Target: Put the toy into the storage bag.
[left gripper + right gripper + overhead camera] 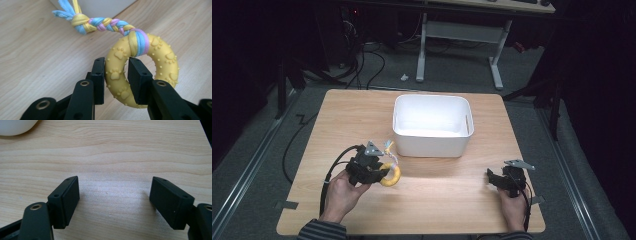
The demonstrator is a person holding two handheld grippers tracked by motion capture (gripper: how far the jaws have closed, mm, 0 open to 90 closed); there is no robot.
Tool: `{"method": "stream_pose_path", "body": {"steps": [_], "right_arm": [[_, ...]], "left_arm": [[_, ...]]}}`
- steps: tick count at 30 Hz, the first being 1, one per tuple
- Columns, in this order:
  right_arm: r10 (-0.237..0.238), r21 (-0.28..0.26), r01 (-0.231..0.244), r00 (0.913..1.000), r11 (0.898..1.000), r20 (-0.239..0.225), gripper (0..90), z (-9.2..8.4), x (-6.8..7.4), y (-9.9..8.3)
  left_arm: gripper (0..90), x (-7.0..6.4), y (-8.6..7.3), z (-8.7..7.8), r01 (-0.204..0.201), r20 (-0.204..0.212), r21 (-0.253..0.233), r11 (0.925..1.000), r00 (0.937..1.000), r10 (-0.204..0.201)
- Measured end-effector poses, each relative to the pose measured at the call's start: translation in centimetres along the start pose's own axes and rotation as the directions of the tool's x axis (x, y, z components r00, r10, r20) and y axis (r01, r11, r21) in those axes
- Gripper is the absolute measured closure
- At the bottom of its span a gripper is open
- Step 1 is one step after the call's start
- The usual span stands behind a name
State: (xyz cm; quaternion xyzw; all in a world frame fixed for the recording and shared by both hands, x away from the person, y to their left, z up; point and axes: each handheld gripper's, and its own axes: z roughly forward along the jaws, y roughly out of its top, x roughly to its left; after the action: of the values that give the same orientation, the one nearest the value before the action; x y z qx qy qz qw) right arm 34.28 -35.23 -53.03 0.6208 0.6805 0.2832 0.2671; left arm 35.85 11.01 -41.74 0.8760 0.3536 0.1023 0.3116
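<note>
left gripper view: ring toy's [142,72] braided tail [110,25] points toward white bin [100,7].

The yellow rubber ring [140,72] is a toy studded with small bumps and raised paw prints, with a braided rope tail [105,25] of blue, pink and yellow strands looped around its upper arc and ending in a knot with loose frayed ends. The ring's near-left arc sits clamped in the left hand-held gripper [116,75], the braid trailing toward the white bin [432,125]
</note>
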Motion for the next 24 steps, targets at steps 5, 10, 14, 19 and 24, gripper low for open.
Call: {"method": "stream_pose_path", "body": {"steps": [5, 10, 14, 19, 24], "right_arm": [[-0.002, 0.000, 0.002, 1.0000, 1.000, 0.000, 24.1, 0.0, 0.0, 0.0], [-0.003, 0.000, 0.003, 1.0000, 1.000, 0.000, 24.0, 0.0, 0.0, 0.0], [-0.003, 0.000, 0.003, 1.0000, 1.000, 0.000, 24.0, 0.0, 0.0, 0.0], [-0.003, -0.001, 0.003, 1.0000, 1.000, 0.000, 24.1, 0.0, 0.0, 0.0], [-0.002, 0.000, 0.002, 1.0000, 1.000, 0.000, 24.1, 0.0, 0.0, 0.0]], "left_arm": [[67.8, 0.6, 0.6, -0.9, 0.017, -0.009, -0.011, 0.9998, 0.9998, -0.017], [67.8, 1.1, 1.2, -1.7, 0.028, -0.020, -0.023, 0.9993, 0.9994, -0.028], [67.8, 1.5, 1.6, -2.2, 0.038, -0.021, -0.033, 0.9987, 0.9990, -0.039], [67.8, 2.0, 2.3, -2.8, 0.049, -0.017, -0.046, 0.9977, 0.9986, -0.050], [67.8, 2.5, 3.1, -3.4, 0.058, -0.015, -0.052, 0.9970, 0.9982, -0.058]]}}
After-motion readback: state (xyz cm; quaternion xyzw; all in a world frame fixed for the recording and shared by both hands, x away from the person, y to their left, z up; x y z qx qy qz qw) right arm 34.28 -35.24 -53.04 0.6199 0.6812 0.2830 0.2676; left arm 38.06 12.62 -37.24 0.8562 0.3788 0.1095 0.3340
